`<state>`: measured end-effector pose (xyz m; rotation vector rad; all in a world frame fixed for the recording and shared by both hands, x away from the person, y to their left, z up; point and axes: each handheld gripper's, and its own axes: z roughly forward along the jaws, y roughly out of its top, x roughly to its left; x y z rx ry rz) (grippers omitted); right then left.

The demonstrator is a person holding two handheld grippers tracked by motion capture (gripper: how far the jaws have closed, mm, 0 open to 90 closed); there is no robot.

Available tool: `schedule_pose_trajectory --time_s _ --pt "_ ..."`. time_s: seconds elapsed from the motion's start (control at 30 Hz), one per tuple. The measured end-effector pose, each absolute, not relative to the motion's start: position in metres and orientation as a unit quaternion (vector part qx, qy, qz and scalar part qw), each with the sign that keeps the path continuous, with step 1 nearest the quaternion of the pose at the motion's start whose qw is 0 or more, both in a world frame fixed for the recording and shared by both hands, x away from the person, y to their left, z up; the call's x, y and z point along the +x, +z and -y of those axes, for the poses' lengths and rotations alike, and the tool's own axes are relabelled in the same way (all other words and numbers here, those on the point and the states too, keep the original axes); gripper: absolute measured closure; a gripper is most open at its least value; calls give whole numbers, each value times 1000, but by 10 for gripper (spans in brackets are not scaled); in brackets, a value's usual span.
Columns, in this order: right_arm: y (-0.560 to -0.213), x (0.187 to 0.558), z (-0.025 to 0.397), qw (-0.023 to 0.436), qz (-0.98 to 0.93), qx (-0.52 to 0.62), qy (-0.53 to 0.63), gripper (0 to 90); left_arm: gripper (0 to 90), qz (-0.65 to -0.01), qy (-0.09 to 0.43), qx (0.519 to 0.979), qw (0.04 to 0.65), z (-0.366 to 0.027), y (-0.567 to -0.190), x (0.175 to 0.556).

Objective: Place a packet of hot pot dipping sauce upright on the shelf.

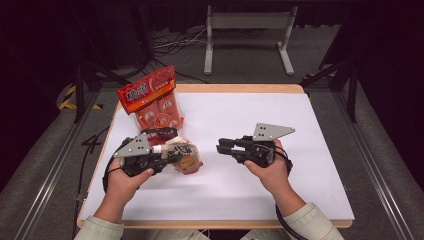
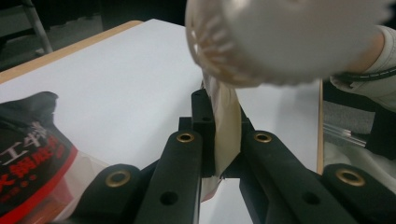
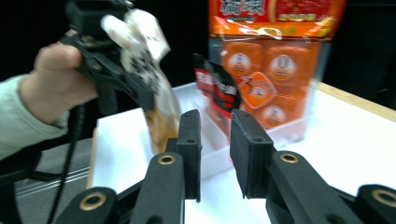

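Observation:
My left gripper (image 1: 172, 156) is shut on a cream and orange snack pouch (image 1: 186, 156), held just above the white table (image 1: 250, 190) at its left. In the left gripper view the jaws pinch the pouch's thin edge (image 2: 226, 126), and its crimped top looms blurred above. My right gripper (image 1: 220, 146) hovers mid-table, pointing left at the pouch, a short way off. Its pads (image 3: 252, 144) stand a little apart with nothing between them. From the right gripper view, the left gripper (image 3: 116, 70) grips the tilted pouch (image 3: 156, 102).
A tall orange multi-pack bag (image 1: 152, 100) stands upright at the table's back left. A black and red packet (image 1: 161, 134) leans in front of it. In the right gripper view both rest in a shallow white tray (image 3: 212, 161). A metal stand (image 1: 247, 35) sits beyond the table.

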<state>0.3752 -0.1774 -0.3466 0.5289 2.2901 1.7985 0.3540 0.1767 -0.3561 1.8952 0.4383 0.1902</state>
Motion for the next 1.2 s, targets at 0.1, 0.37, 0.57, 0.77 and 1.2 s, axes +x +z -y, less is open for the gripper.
schedule_pose_trajectory --time_s 0.1,0.37,0.57,0.77,1.2 --pt "-348 377 184 95 -769 188 603 737 873 -186 85 804 559 -182 -352 355" --pt "-351 379 198 109 -768 205 597 731 873 -189 84 807 553 -199 -338 356" --pt "-352 381 200 111 -768 209 595 731 873 -193 107 805 550 -209 -329 356" --pt "-355 383 200 113 -770 211 591 732 874 -217 130 798 547 -221 -324 357" --pt "-359 386 203 115 -769 219 589 737 875 -266 183 786 527 -231 -330 364"
